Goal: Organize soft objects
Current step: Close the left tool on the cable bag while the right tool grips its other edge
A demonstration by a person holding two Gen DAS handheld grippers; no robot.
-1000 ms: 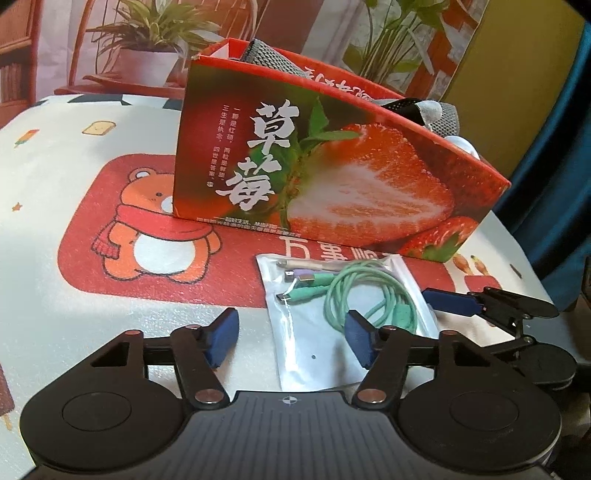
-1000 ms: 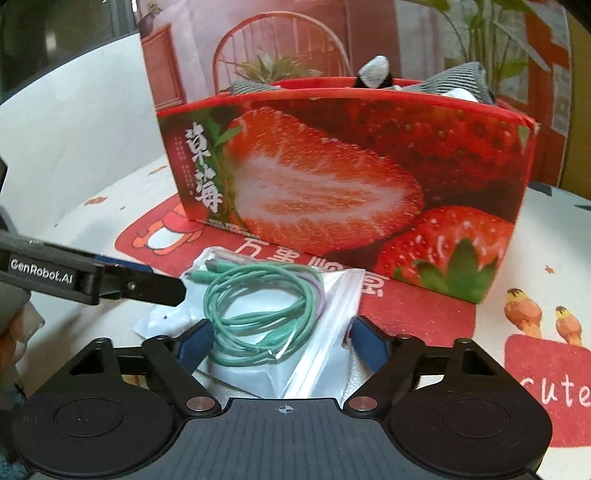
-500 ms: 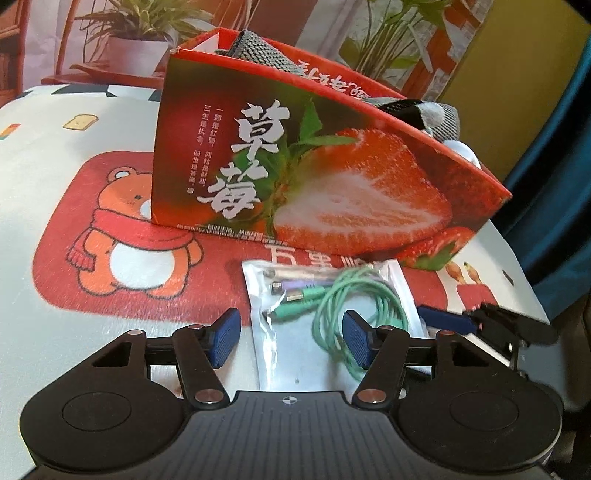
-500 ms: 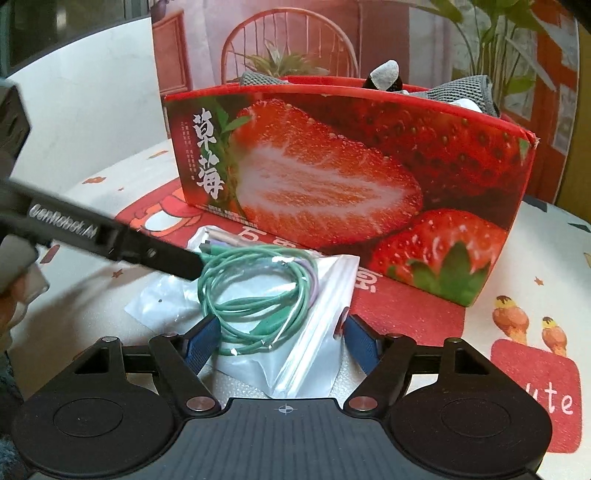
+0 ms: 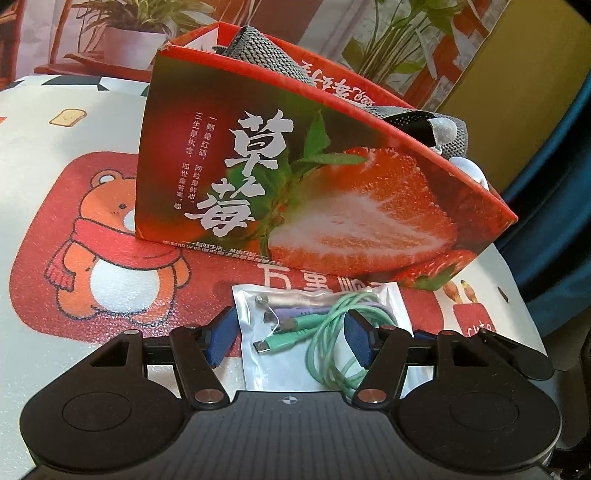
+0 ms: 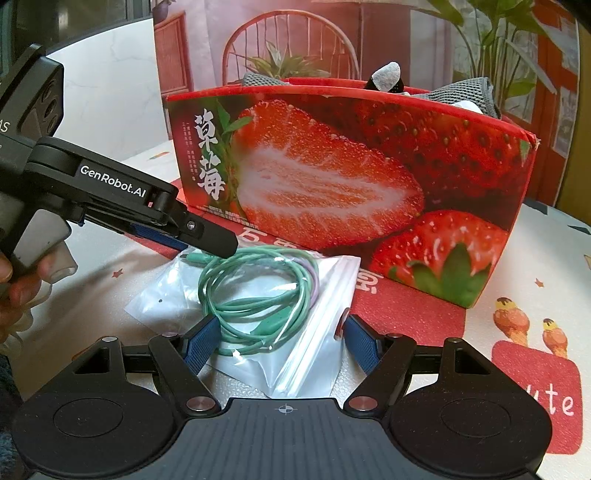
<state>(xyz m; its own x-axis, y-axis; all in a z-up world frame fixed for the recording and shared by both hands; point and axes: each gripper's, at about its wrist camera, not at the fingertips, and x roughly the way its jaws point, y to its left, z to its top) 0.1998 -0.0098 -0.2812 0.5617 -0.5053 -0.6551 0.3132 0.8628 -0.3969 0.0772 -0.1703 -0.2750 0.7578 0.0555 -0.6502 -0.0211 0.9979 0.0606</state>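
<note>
A clear zip bag [image 5: 280,365] of coiled green and purple cables [image 5: 325,332] lies on the table in front of the red strawberry box [image 5: 332,192]. My left gripper [image 5: 290,339] is open and straddles the bag's near end; its right pad sits over the green coil. In the right wrist view the same bag [image 6: 314,350] lies between the pads of my right gripper [image 6: 283,343], which is open. The left gripper's fingers [image 6: 207,232] reach over the bag's far left corner. Grey knitted fabric [image 5: 266,48] sticks out of the box [image 6: 369,166].
The printed tablecloth [image 5: 74,240] with a bear picture covers the table. A hand [image 6: 22,280] holds the left gripper's handle. The right gripper's finger [image 5: 517,350] shows at the table's right edge. Potted plants [image 5: 140,22] and a chair [image 6: 288,44] stand behind the box.
My left gripper has moved right and closer, so the bag now lies between its pads; its finger has come over the bag's far corner. The right gripper has stayed put.
</note>
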